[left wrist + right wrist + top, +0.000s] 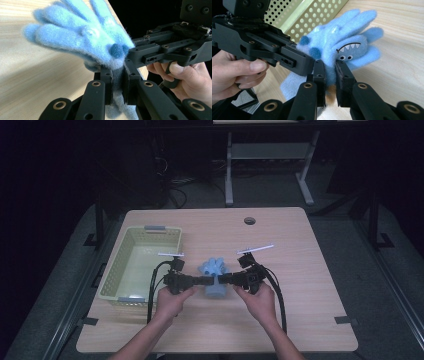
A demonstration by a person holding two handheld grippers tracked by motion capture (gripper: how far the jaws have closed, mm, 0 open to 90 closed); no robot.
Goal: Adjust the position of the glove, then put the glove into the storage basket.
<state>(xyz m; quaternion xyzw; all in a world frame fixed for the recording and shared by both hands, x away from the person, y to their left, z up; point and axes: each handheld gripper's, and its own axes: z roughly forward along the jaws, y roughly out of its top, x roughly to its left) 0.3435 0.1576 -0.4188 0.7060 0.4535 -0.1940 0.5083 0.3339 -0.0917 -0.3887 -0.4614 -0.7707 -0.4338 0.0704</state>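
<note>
— What is on the wooden table (pixel 300 270)?

— A fuzzy blue glove (pixel 214 276) with a monster face, teeth and eyes, held mid-table just right of a pale green perforated basket (pixel 131 265).

— And the claws?

— The left gripper (pixel 117 80) is clamped on the glove's fabric; the right gripper (pixel 331 77) pinches it from the opposite side.

— Any writing?

— None legible on the glove or basket.

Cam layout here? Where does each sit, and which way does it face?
High view: above the person's side, looking forward and down on the table; forearms, both hands show.
Left gripper view: on the left gripper, facing the glove; other hand shows.
Right gripper view: on the right gripper, facing glove and basket.
Both gripper views share the clamped glove.
</note>
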